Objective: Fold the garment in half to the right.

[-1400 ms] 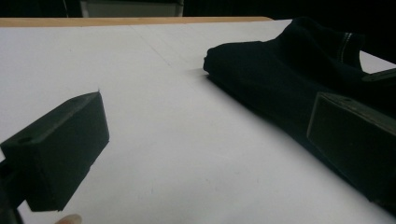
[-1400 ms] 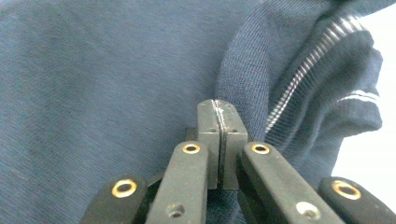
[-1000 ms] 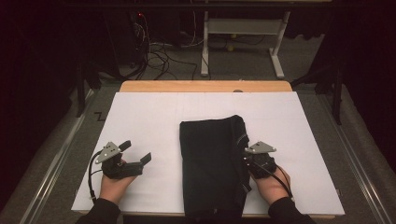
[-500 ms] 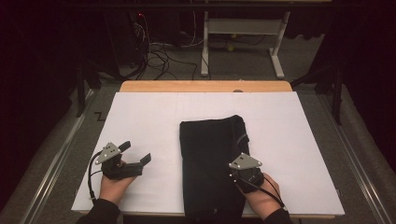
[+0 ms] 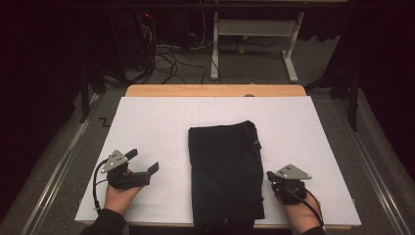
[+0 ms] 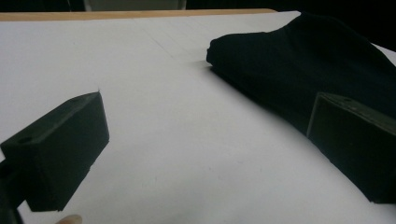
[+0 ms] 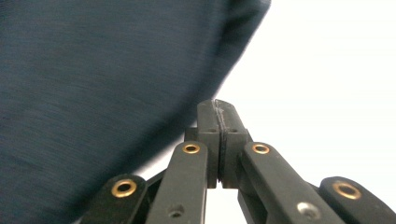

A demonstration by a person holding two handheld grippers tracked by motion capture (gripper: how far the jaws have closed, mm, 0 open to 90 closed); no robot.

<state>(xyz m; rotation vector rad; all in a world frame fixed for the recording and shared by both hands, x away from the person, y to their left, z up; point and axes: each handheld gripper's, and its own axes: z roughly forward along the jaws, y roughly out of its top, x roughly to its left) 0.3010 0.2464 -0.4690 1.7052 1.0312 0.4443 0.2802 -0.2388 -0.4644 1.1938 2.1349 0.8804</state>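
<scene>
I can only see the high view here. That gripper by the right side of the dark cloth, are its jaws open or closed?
Observer: Closed. In its own view the right gripper has both jaws pressed flat together, nothing between them.
Operator: Is it touching the cloth?
Observer: Its tip sits right at the edge of the folded dark garment; contact I cannot tell.
Operator: And the other one?
Observer: The left gripper is wide open over bare white table cover.
</scene>
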